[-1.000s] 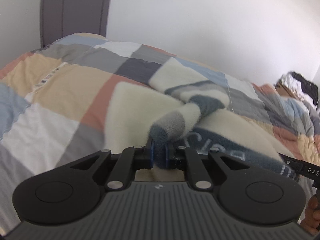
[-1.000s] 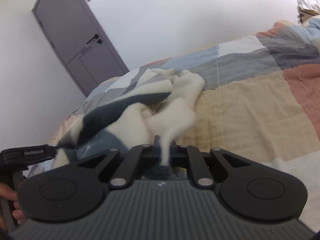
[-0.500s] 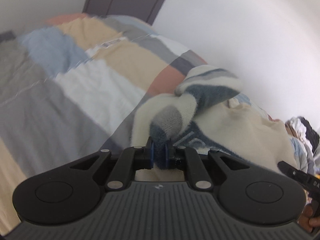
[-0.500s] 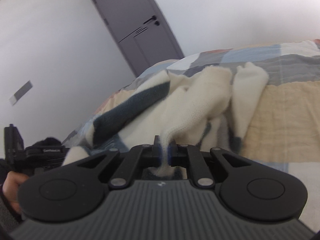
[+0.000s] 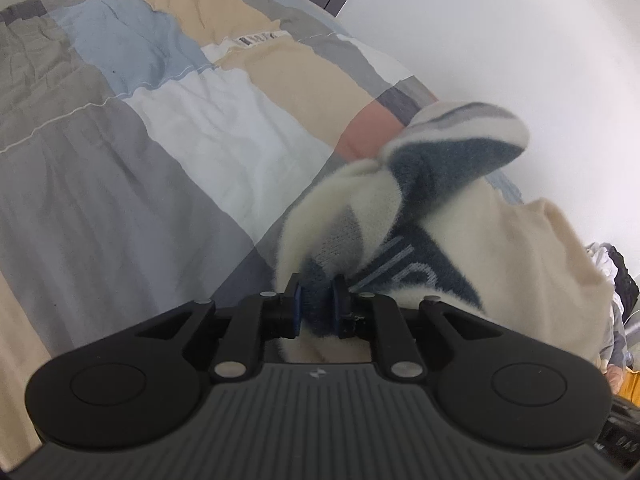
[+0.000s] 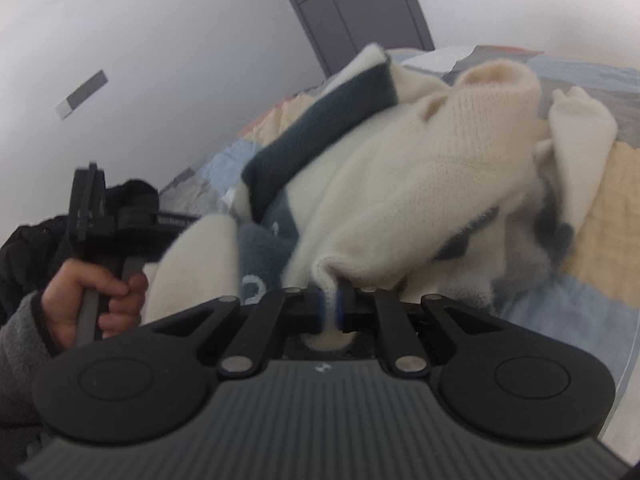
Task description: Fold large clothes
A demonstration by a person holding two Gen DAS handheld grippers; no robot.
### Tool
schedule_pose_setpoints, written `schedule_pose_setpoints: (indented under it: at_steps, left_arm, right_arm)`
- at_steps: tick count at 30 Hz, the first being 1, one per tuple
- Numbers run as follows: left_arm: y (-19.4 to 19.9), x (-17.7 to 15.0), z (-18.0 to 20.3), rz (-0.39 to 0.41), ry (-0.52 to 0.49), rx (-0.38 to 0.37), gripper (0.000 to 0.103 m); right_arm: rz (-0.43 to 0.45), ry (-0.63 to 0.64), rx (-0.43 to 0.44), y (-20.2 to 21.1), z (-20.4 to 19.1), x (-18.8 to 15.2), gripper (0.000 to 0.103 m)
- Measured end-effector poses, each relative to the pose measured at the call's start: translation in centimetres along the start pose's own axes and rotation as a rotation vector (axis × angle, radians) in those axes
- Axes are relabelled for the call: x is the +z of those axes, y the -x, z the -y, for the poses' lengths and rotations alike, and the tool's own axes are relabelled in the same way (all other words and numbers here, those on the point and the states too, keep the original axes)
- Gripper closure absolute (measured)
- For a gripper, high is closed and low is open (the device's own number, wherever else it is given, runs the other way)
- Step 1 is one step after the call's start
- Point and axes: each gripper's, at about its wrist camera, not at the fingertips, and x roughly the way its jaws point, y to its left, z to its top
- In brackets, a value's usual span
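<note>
Sweater, cream with dark blue bands, bunched up over a patchwork quilt on the bed. Mostly off the bedding at the near end, strung between two claws, the rest piled loosely toward the far side.

Left gripper clamped onto a thick dark-blue wad of the knit, blue pads pressing it from both sides, though jaws easing apart right now with the fabric between them. Some pale lettering on the blue band just past the tips, too warped to read.

Right gripper pinched tight on a thin cream edge, fabric fanning up and away from the tips into a big fuzzy heap. Pretty motion-blurred in the right wrist view.

Also in that view: left hand wrapped around the handle of the other tool, grey sleeve at the wrist, blue part of the knit hanging close beside it. Grey door in the white wall behind the bed. Heap of other clothes at the far right edge, hard to make out.
</note>
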Motion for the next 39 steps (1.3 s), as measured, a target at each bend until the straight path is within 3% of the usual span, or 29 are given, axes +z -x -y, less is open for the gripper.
schedule_pose_setpoints:
  at_steps: [2,4,7,10,15,18,20,24,25,28,29,34,39]
  left_arm:
    - [1.5,0.3,-0.1,0.038,0.008,-0.012,0.077]
    - [3.2,0.8,-0.2,0.105,0.017,-0.016,0.049]
    - [5.4,1.2,0.3,0.199,0.005,-0.066,0.046]
    - [6.3,1.0,1.9,0.234,-0.046,-0.150,0.046]
    - [5.8,-0.6,6.6,0.190,-0.256,-0.323,0.046]
    - [4.1,-1.7,9.2,0.131,-0.317,-0.377,0.046]
    - [2.4,-2.1,10.4,0.092,-0.343,-0.359,0.046]
    - [-0.9,-3.1,11.4,0.012,-0.416,-0.232,0.047]
    - [-1.4,-3.3,11.3,-0.007,-0.414,-0.230,0.048]
    - [-2.5,-3.5,11.2,-0.040,-0.411,-0.221,0.049]
    - [-2.7,-3.5,11.1,-0.044,-0.408,-0.220,0.049]
    - [-2.7,-3.4,10.5,-0.052,-0.388,-0.229,0.049]
    - [-2.3,-2.9,10.2,-0.055,-0.390,-0.248,0.049]
  right_arm:
    - [-0.038,0.020,0.000,-0.2,-0.2,-0.4,0.092]
    - [-0.049,0.016,0.006,-0.2,-0.3,-0.6,0.092]
    - [-0.050,0.012,0.029,0.1,-0.4,-0.8,0.092]
    - [-0.043,0.007,0.071,0.5,-0.5,-0.8,0.092]
    - [-0.042,0.048,0.093,1.1,-1.2,-1.1,0.091]
    - [-0.044,0.062,0.082,1.2,-1.4,-1.0,0.091]
    - [-0.042,0.065,0.069,0.8,-1.5,-0.8,0.091]
    - [-0.025,0.052,0.038,1.4,-1.3,-0.4,0.087]
    - [-0.014,0.041,0.024,1.8,-1.0,-0.3,0.082]
    - [0.022,-0.015,-0.012,3.1,0.2,0.3,0.044]
    - [0.045,-0.031,-0.026,3.7,0.6,0.5,0.037]
    - [0.160,-0.164,-0.093,5.7,3.5,1.7,0.027]
    - [0.191,-0.208,-0.186,3.5,5.1,2.8,0.027]
